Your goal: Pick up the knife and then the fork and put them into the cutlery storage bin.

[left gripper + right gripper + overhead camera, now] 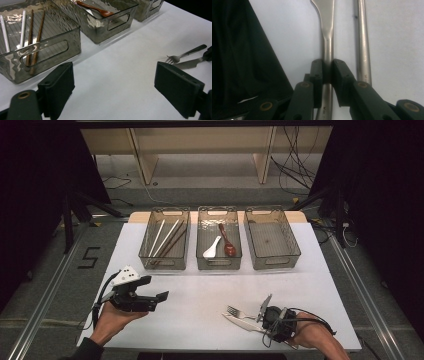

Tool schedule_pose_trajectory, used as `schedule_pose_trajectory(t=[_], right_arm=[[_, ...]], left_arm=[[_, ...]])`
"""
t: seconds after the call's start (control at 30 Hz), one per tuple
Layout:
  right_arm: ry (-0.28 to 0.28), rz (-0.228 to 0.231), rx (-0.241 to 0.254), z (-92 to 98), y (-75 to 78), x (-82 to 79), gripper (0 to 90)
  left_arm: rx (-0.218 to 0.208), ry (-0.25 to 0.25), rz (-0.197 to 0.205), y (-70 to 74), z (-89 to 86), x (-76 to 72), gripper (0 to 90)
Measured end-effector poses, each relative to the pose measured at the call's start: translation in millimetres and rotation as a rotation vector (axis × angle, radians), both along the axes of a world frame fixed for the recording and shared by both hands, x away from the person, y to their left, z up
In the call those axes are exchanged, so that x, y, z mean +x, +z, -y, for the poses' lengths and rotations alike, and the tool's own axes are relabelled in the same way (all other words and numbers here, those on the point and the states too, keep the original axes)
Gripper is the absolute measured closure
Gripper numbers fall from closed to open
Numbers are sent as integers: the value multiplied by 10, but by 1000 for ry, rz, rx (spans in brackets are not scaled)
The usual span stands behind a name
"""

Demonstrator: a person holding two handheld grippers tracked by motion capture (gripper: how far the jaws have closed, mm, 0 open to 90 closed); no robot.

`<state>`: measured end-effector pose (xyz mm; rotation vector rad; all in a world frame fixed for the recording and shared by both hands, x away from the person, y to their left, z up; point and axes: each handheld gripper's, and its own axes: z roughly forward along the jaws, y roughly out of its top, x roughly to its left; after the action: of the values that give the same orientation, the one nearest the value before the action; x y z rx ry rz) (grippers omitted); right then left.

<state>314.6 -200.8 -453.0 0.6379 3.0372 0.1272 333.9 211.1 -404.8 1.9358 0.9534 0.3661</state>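
A metal knife (239, 322) and a fork (233, 311) lie side by side on the white table (200, 295), near the front right. My right gripper (261, 319) reaches in from the right, low over the table, and is shut on the knife's handle. In the right gripper view its jaws (327, 67) press on both sides of the knife (327, 27), and the fork's handle (363, 40) runs alongside just to the right. My left gripper (159, 299) is held open at the front left with nothing between its jaws (113, 82); from there the fork (186, 53) and knife (189, 64) lie far to the right.
Three smoky clear bins stand in a row at the back. The left bin (165, 262) holds several chopsticks (167, 237), the middle bin (218, 264) holds a white spoon (212, 249) and a brown spoon (228, 242), and the right bin (272, 262) holds nothing. Black cloth (239, 62) hangs beside my right gripper.
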Motion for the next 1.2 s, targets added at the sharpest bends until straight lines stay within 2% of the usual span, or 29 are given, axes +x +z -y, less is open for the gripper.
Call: schedule_pose_trajectory(t=[0.27,0.57,0.8,0.97,1.2], right_arm=[[-2,-3,13,-38,13,27,768],[11,-1,-22,-84,-3,33,797],[13,10,-15,-76,5,23,805],[2,19,22,-51,55,24,806],[-41,45,117,24,194,59,806]], left_arm=[[1,1,1,1,-3,-1,155],[0,3,2,4,-5,-3,155],[-1,4,2,6,-10,-1,155],[-1,5,3,7,-12,-1,155],[-1,6,2,7,-14,-2,155]])
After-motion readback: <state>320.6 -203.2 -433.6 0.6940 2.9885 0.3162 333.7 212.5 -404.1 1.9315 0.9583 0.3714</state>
